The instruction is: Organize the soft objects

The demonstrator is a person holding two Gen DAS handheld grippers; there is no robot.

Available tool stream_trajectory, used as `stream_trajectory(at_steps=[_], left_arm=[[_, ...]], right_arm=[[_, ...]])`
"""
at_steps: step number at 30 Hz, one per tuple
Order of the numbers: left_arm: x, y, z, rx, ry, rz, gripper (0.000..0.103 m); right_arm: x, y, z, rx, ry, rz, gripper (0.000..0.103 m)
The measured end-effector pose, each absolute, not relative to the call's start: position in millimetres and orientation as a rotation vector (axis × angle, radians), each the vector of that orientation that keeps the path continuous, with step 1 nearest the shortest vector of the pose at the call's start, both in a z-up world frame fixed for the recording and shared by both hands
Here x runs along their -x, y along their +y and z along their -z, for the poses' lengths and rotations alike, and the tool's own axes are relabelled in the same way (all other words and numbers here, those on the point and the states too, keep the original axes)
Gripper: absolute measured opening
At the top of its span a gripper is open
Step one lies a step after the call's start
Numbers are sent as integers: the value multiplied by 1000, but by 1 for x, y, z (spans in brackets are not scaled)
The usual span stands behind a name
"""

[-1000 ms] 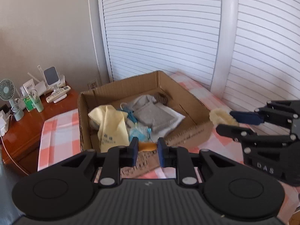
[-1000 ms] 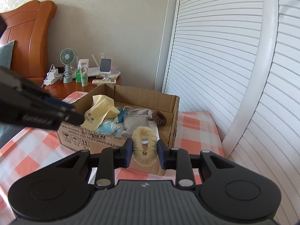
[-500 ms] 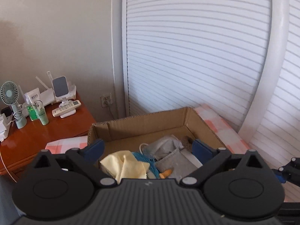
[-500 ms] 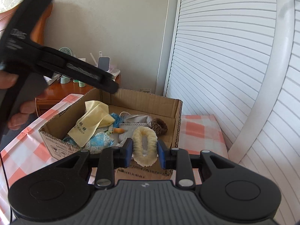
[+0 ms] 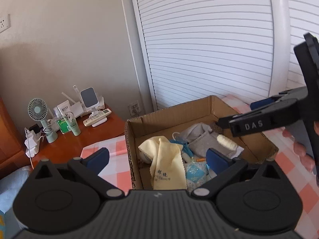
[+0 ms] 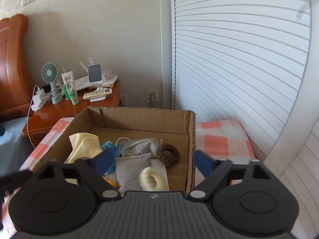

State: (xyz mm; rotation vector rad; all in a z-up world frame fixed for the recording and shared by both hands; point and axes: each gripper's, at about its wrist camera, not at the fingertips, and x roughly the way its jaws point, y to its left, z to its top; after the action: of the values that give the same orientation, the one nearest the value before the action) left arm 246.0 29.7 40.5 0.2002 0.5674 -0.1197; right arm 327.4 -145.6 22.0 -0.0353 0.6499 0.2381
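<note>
Both tools wide open, empty: right tool [image 6: 154, 163] jaws just opened w/ cream scrunchie [image 6: 152, 181] lying in cardboard box [image 6: 139, 117].

"DAS" stands on the right gripper [image 5: 235, 122]; yellow cloth [image 5: 167, 161] bears "眼镜".

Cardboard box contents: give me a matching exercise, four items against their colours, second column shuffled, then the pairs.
Items in the cardboard box:
1. fluffy scrunchie
2. woven hair tie
3. lens cloth
4. fabric pouch

Colours:
A. grey
B. pale yellow
C. cream white
D. brown

Pairs: 1-C, 2-D, 3-B, 4-A
</note>
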Motion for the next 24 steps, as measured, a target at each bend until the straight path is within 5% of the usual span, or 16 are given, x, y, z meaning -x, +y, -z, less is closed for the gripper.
stream_trajectory(at_steps=[3,24], left_arm=[[-231,29,-40,-196,558,103,102],[-165,30,-58,-65,747,-13,102]], right_arm=[[-314,-149,-28,8,666,-215,103],[-175,-142,-49,19,805,14,103]])
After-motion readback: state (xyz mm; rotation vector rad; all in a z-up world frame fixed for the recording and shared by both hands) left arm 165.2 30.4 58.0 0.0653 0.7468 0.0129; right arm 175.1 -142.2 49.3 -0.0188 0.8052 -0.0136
